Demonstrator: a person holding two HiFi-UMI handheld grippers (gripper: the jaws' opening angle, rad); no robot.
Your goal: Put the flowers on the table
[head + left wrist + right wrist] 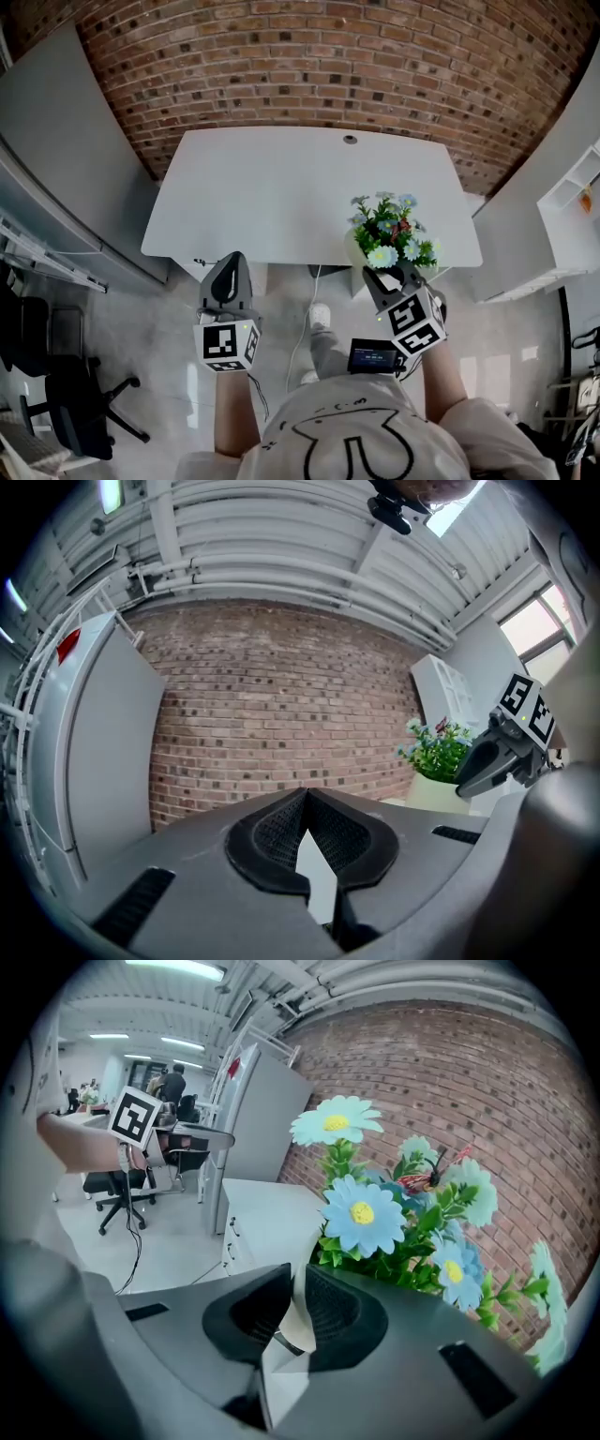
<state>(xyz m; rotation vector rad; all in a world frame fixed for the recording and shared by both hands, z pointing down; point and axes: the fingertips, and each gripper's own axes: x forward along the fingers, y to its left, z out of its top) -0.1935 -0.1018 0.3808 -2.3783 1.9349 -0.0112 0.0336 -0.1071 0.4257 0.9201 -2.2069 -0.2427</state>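
A bunch of blue and white artificial flowers (389, 234) stands in a cream pot (355, 247) over the near right part of the white table (272, 187). My right gripper (386, 274) is shut on the pot's rim (298, 1309), with the flowers (375, 1213) rising just past the jaws. I cannot tell whether the pot rests on the tabletop. My left gripper (228, 267) hangs in front of the table's near edge, shut with nothing in it (305, 801). From it, the flowers (439, 747) and the right gripper (466, 780) show at the right.
A brick wall (309, 66) backs the table. Grey cabinets (66, 150) stand at the left, white shelving (572, 211) at the right. A black office chair (80, 403) is at the lower left. A cable (305, 328) hangs below the table edge.
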